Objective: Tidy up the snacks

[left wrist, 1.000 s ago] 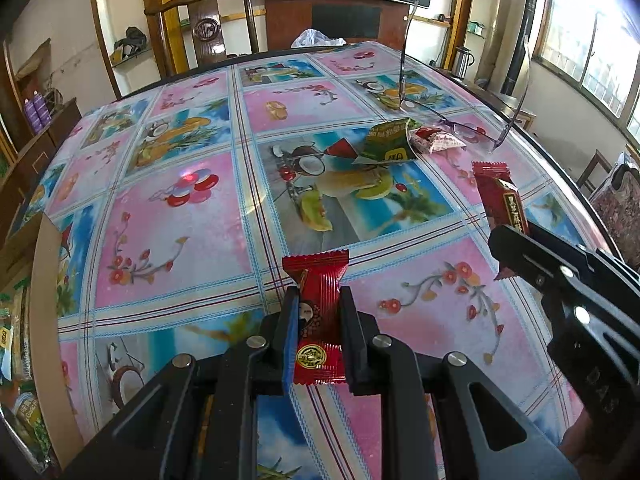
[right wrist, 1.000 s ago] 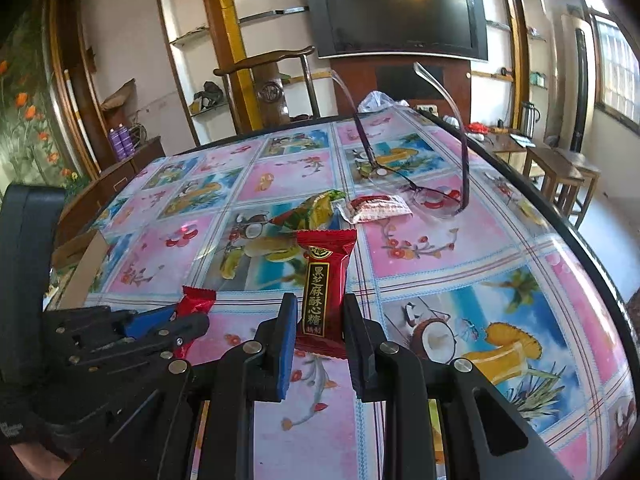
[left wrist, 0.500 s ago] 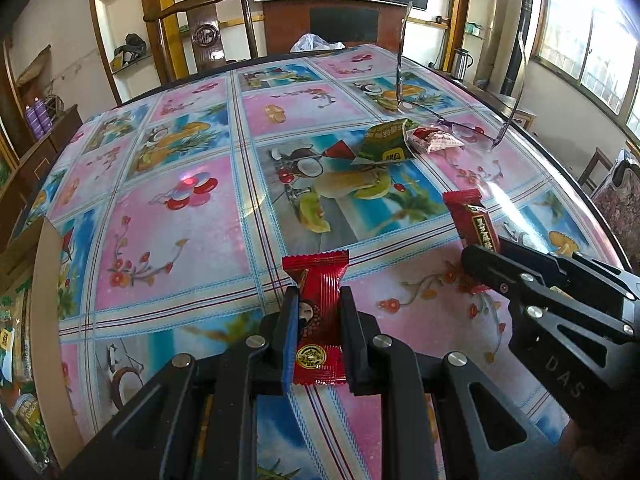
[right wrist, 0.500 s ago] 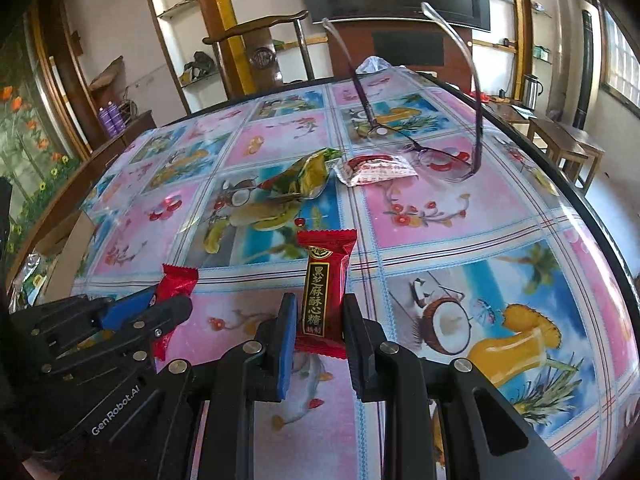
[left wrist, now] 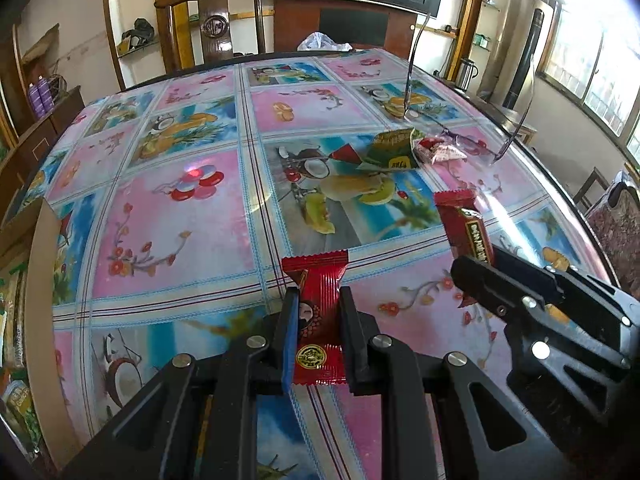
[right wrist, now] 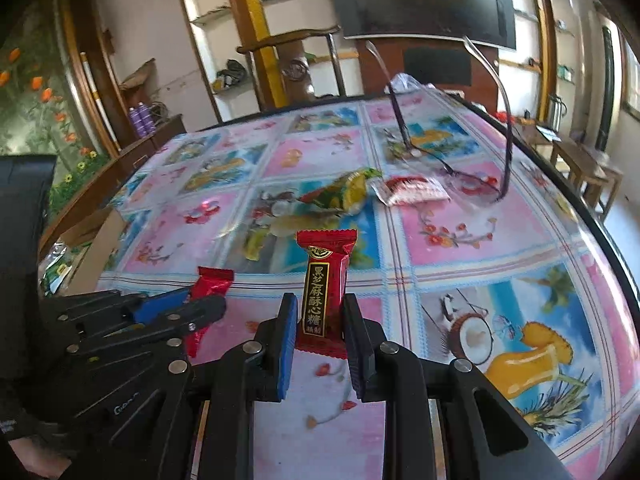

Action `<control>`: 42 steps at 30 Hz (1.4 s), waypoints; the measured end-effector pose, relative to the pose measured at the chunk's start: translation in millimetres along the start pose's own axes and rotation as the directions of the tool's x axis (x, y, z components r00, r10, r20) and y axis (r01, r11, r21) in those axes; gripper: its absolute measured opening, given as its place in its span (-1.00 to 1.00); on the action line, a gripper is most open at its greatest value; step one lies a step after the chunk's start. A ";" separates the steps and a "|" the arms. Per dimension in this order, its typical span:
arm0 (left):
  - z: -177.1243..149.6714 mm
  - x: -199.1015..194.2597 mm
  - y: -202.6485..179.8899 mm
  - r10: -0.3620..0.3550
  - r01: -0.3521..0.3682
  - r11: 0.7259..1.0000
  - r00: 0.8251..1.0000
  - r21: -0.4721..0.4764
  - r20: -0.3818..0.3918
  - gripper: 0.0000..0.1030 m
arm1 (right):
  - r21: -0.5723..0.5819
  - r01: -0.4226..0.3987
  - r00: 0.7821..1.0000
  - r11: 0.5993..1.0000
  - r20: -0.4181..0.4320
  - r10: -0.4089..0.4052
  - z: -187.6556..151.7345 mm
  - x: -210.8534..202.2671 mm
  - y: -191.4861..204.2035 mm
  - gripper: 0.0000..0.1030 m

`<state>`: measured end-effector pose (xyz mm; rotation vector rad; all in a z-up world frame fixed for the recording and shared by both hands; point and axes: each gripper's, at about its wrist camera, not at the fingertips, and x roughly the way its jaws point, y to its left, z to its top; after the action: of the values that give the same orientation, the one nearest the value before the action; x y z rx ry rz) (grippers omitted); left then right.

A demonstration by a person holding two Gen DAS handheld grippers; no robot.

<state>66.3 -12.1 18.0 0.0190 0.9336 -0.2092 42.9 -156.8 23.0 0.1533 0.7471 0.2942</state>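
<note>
While each hand keeps its tool low over the tabletop point(left wrist: 192, 216), both pairs of tongs are clamped tight on a snack. The left tongs point(left wrist: 316, 312) are closed to a narrow gap on a red candy with a round gold seal point(left wrist: 318, 320), gripping it by its long sides, its crimped end standing out toward twelve o'clock past the tips. The right tongs point(right wrist: 318, 316) are likewise pinched onto a red candy with a black label strip point(right wrist: 324, 292), which stands upright between the pads with gold characters facing the camera. In the left wrist view the right tongs come in from four o'clock with their candy slanting up toward one o'clock; in the right wrist view the left tongs enter from nine o'clock, their candy poking out just beside the right pair.

Farther out, toward one o'clock from the left tongs, a green snack packet point(left wrist: 394, 150) lies on the flowered cloth, and a small white-and-red packet point(left wrist: 438, 152) lies just beside it on its right. A pair of glasses point(left wrist: 472, 146) rests past that packet, its arms pointing up. At eight o'clock, off the tabletop's edge, a cardboard box point(left wrist: 38, 280) holds more packets. A wooden chair point(left wrist: 216, 20) stands at the far side, at eleven o'clock.
</note>
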 end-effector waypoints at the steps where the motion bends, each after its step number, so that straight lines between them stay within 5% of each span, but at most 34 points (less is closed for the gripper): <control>1: 0.7 -1.5 0.0 -0.002 0.002 1.000 1.000 0.000 0.005 -0.66 | -0.001 -0.002 1.000 1.000 0.002 0.002 0.3 -0.1 0.3 -0.53; 42: 2.4 -18.8 6.2 -0.027 0.028 0.999 0.999 -0.032 0.038 -0.66 | 0.017 0.001 0.999 1.000 0.032 -0.001 2.6 -4.9 -4.9 -0.54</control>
<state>58.6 -3.1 34.0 -0.0277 0.8998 -0.2194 42.4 -163.1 26.9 0.1733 0.7178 0.2839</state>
